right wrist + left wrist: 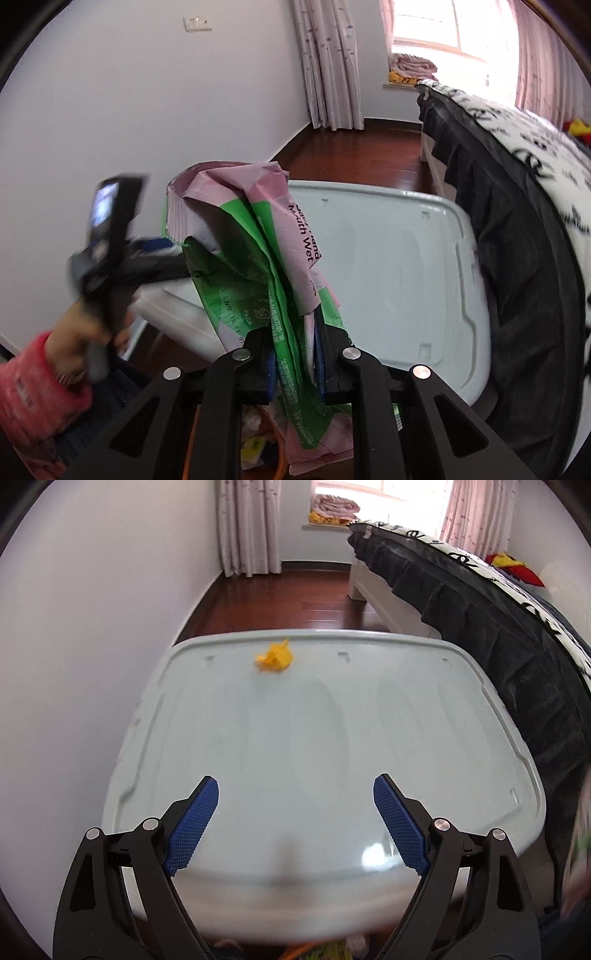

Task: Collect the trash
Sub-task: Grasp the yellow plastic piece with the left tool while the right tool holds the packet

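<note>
A crumpled yellow scrap (275,658) lies near the far edge of a pale blue plastic lid (295,738). My left gripper (295,801) is open and empty, over the lid's near edge, well short of the scrap. My right gripper (295,354) is shut on a pink and green wet-wipe wrapper (266,240), which stands up between the jaws and hangs below them. The left gripper (110,236) shows blurred in the right wrist view, held by a hand in a red sleeve. The lid (399,266) lies behind the wrapper there.
A bed with a dark skirt and black-and-white cover (498,602) runs along the lid's right side. A white wall (92,627) is on the left. Dark wood floor (295,598) lies beyond. Below the grippers sits a container with mixed trash (258,435).
</note>
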Demonstrator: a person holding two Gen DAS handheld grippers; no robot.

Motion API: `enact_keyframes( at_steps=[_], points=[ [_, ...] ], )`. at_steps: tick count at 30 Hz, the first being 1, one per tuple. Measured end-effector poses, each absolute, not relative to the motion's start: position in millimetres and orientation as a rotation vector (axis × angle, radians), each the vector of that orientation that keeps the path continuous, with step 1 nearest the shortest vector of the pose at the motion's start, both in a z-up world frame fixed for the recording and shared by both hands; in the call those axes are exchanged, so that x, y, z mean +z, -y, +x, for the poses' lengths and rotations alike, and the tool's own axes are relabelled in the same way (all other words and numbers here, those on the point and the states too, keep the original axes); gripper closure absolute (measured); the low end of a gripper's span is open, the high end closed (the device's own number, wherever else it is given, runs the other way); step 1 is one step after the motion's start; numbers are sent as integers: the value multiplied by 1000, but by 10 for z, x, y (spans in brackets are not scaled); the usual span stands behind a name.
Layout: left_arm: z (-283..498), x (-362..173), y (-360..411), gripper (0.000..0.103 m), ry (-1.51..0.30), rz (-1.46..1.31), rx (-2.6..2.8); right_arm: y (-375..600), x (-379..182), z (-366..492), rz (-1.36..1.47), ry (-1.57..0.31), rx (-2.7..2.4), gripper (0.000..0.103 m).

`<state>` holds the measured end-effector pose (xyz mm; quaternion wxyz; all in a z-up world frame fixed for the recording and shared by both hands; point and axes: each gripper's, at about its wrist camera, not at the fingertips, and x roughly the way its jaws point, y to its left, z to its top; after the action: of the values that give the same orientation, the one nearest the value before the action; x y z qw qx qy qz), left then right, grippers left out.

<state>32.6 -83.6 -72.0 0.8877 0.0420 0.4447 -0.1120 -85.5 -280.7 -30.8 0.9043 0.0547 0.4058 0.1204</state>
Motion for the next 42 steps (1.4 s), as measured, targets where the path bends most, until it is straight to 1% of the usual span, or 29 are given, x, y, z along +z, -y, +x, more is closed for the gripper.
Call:
enact_keyframes(
  at_steps=[4, 9, 16, 17, 19, 20, 21, 31, 36, 42],
  points=[
    [1059, -800, 940, 19, -962, 45, -222, 2851, -403, -841, 146, -828, 272, 88],
    [1758, -961, 1101, 19, -963, 72, -209, 2785, -503, -849, 159, -844, 319, 88],
    [2474, -1396, 1109, 20, -1054, 23, -123, 2738, -603, -787, 172, -882, 373, 88],
    [2535, -1445, 1118, 23, -1064, 24, -119, 2741, -620, -779, 177, -890, 377, 88],
    [2639, -1554, 1122, 39, -1094, 27, -102, 2759, -643, -767, 192, -900, 382, 88],
    [2668, -1584, 1115, 45, -1109, 19, -103, 2769, -650, -755, 195, -903, 383, 88],
    [2697, -1616, 1103, 48, -1125, 8, -103, 2776, -656, -749, 198, -904, 383, 88],
    [2550, -1507, 1116, 49, -1084, 40, -126, 2799, -692, -699, 214, -921, 398, 88],
    [2243, -1222, 1071, 49, -1039, 75, -151, 2803, -680, -708, 210, -914, 379, 88],
    [1560, -699, 927, 49, -960, 121, -198, 2771, -605, -827, 200, -889, 352, 88]
  ],
)
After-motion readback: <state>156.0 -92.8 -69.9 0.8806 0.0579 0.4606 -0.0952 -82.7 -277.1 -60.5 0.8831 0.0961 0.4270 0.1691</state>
